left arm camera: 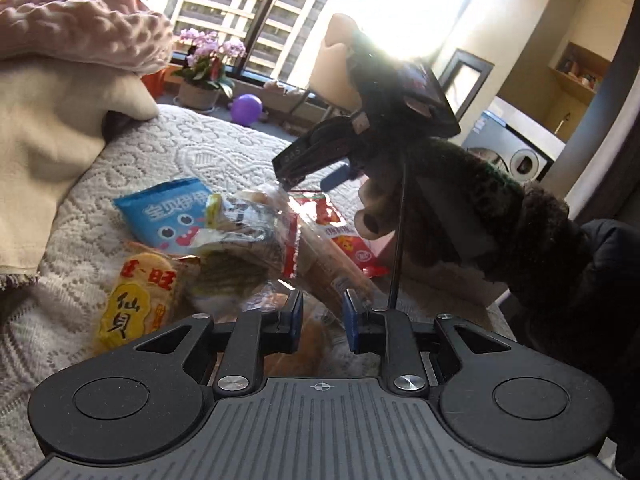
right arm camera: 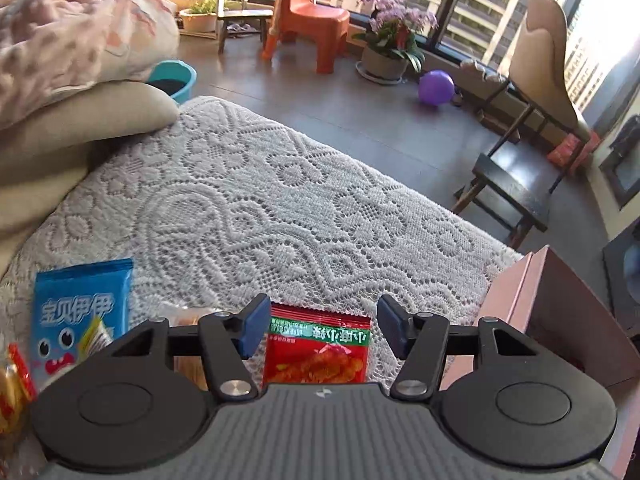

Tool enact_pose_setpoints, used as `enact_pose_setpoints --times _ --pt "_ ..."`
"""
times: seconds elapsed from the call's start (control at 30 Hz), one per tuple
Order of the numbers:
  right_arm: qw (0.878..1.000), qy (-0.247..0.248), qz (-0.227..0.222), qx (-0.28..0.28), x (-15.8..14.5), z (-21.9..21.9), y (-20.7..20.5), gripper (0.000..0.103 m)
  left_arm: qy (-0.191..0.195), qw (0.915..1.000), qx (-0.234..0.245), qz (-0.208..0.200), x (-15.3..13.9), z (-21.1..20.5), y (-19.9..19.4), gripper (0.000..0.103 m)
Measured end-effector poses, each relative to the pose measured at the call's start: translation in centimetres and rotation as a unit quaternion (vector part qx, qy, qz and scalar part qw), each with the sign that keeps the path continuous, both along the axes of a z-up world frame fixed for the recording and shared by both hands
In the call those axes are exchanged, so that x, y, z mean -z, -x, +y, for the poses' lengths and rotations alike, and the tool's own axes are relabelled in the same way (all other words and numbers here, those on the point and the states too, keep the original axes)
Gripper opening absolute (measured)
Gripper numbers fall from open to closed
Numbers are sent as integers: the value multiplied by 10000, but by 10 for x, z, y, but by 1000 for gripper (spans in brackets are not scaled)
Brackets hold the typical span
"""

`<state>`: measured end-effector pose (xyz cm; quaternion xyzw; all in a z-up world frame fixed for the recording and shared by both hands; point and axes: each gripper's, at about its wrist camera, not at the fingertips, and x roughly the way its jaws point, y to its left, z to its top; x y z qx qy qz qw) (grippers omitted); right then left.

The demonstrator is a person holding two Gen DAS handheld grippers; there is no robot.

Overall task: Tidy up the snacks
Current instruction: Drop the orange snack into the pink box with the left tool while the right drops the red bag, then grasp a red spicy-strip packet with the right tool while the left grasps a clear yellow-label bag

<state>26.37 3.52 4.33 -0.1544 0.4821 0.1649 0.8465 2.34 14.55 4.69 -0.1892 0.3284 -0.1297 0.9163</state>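
My right gripper [right arm camera: 318, 326] hangs over a red snack packet [right arm camera: 318, 354] with green lettering and a picture of orange pieces. The packet lies flat on the white lace cover [right arm camera: 280, 216], between my two blue pads, which stand apart and clear of it — nothing gripped. My left gripper [left arm camera: 320, 318] has its pads drawn in narrow over a clear bag of bread [left arm camera: 304, 340] in the snack pile; whether they pinch the wrapper I cannot tell.

Snacks in view: one red packet, one blue packet with a cartoon face [left arm camera: 168, 216], one yellow rice-cracker bag [left arm camera: 136, 304] and one clear-wrapped pack with a red edge [left arm camera: 256, 232]. The blue, yellow and clear packs overlap one another; the red packet lies just beside them.

A pink box [right arm camera: 560, 312] stands at the cover's right edge. Piled bedding [right arm camera: 68, 52] borders the left. On the floor beyond: one purple balloon [right arm camera: 436, 87], one potted orchid [right arm camera: 394, 36], one orange stool [right arm camera: 308, 20].
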Motion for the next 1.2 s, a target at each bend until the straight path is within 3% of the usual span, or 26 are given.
enact_pose_setpoints --times 0.1,0.2,0.33,0.47,0.63,0.67,0.77,0.8,1.0,1.1,1.2 --pt "9983 -458 274 233 4 -8 -2 43 184 9996 -206 18 7 18 3 24" --pt "9987 -397 293 -145 -1 -3 24 29 284 9992 -273 15 10 25 6 24" --pt "9962 -519 551 -438 -4 -11 67 27 239 9993 -300 16 5 22 11 25" --pt "9942 -722 625 -486 -6 -47 111 27 40 9994 -304 135 4 12 11 25" --pt "9956 -781 238 -456 -11 -99 160 27 -200 9994 -211 201 -1 -5 14 25" --pt "9960 -745 53 -497 -14 -109 167 31 -284 9992 -220 179 -3 -7 16 25" --pt "9957 -713 -343 -488 -18 -131 176 68 -500 9980 -355 125 -9 -8 20 25" --pt "9950 -733 -468 -486 -18 -137 178 71 -526 9978 -384 126 -9 -6 20 25" --pt "9945 -833 -590 -220 7 -162 169 72 -581 9956 -703 217 -10 11 19 25" --pt "9905 -1308 -420 5 7 -179 171 72 -399 9946 -940 188 -13 25 19 25" --pt "9832 -1819 -86 -142 6 -186 188 72 -90 9918 -1246 251 -18 41 9 25"
